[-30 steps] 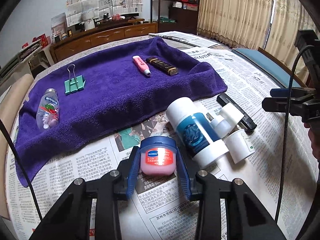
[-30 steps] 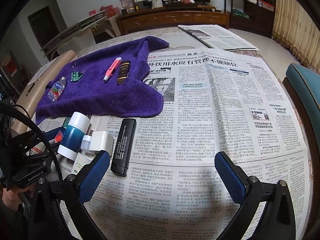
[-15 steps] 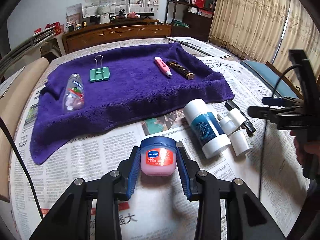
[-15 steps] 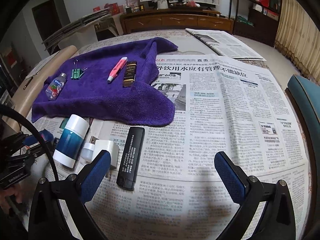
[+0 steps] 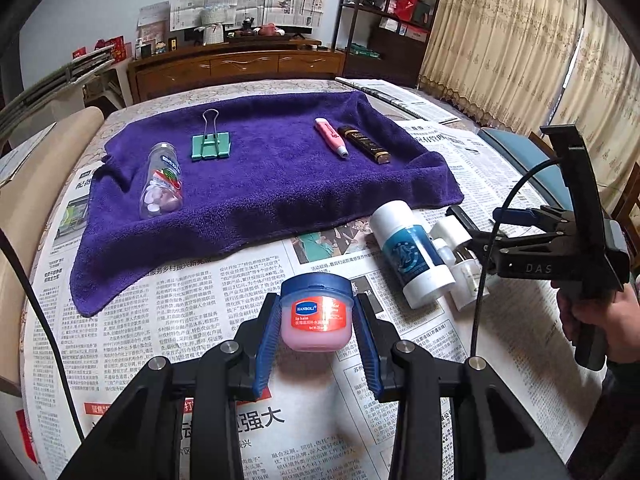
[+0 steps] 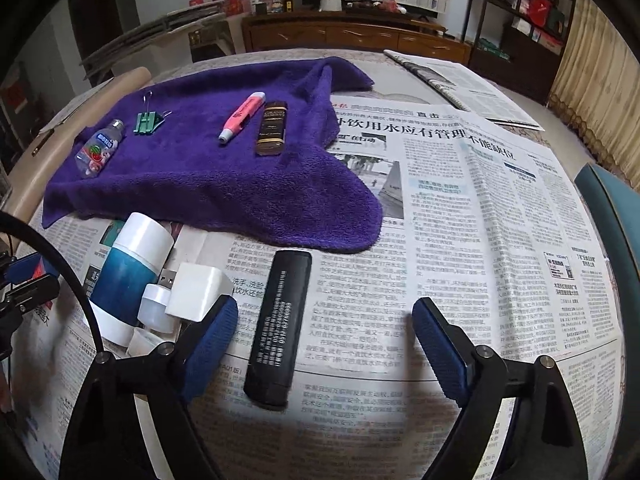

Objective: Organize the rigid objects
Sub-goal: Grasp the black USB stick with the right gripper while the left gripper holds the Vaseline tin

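My left gripper (image 5: 317, 330) is shut on a small pink lip balm jar (image 5: 316, 312) with a blue lid, held above the newspaper. A purple towel (image 5: 264, 192) carries a pill bottle (image 5: 162, 182), a green binder clip (image 5: 210, 144), a pink highlighter (image 5: 331, 137) and a dark brown bar (image 5: 364, 145). My right gripper (image 6: 324, 328) hangs over a black flat stick (image 6: 278, 324) lying between its fingers; the jaws are closing and the pads do not touch it. A blue-and-white bottle (image 6: 128, 276) lies to its left.
A white plug (image 6: 198, 294) and a small white bottle (image 6: 156, 308) lie beside the blue-and-white bottle. Newspaper (image 6: 480, 220) covers the table. A teal chair (image 6: 612, 208) stands at the right edge, a beige one (image 5: 24, 184) at the left. A folded newspaper (image 6: 460, 84) lies at the back.
The right gripper has moved left and down over the black stick, and its jaws have narrowed. The left gripper has carried the jar slightly left and rolled level.
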